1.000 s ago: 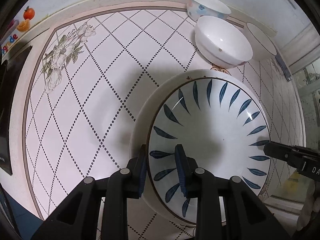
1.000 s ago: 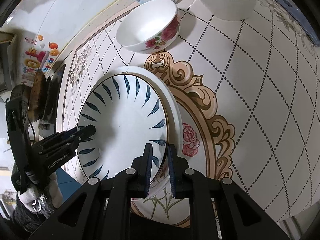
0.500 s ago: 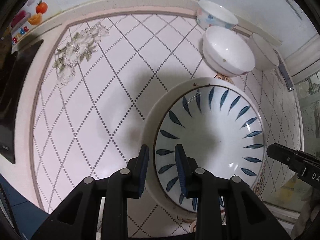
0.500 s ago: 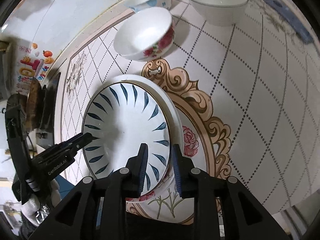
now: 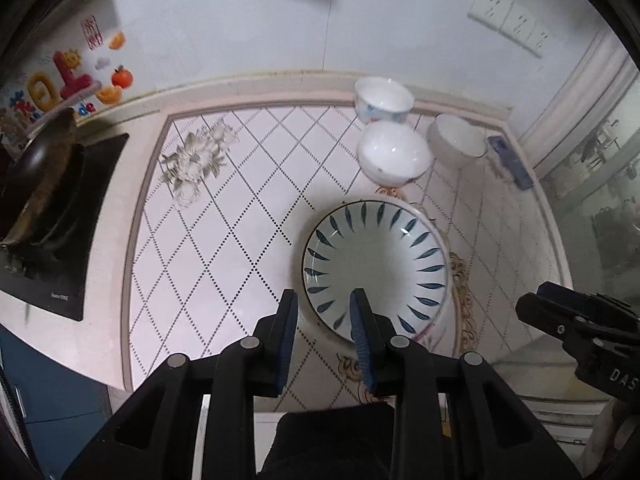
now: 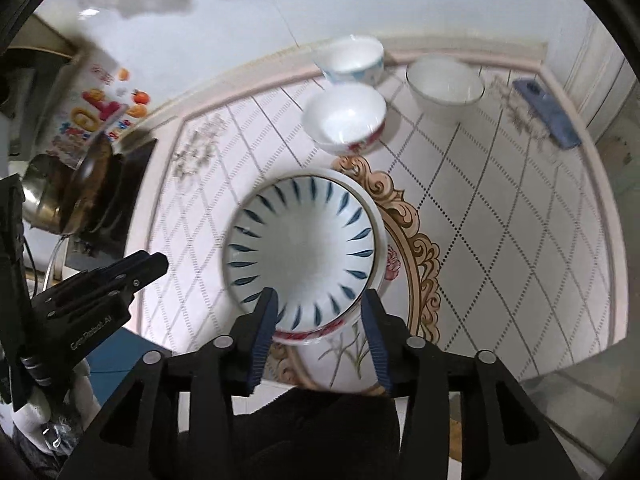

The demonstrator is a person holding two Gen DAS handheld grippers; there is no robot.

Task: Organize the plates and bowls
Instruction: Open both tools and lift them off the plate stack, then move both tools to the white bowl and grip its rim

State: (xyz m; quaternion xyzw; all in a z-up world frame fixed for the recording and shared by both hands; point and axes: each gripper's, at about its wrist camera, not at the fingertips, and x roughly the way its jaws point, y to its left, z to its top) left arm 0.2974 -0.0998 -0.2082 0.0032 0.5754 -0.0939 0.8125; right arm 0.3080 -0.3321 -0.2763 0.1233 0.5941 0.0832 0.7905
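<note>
A blue-leaf plate [image 5: 376, 272] rests stacked on a white plate [image 5: 436, 322] with a red rim pattern on the counter; it also shows in the right wrist view [image 6: 304, 248]. My left gripper [image 5: 322, 300] is open and empty, raised above the stack's near-left rim. My right gripper [image 6: 320, 300] is open and empty, raised above the stack's near edge. Three bowls stand behind: a red-flower bowl [image 6: 344, 118], a blue-pattern bowl [image 6: 352, 60] and a plain white bowl [image 6: 444, 82].
A black stove [image 5: 60, 224] with a dark wok [image 5: 44, 152] sits at the left. A blue phone [image 6: 548, 114] lies at the back right. The tiled wall runs behind the counter, whose front edge is near me.
Both grippers let go of the leaf plate's rim, opened, and pulled up and back from the stack. The plate stays on the white plate.
</note>
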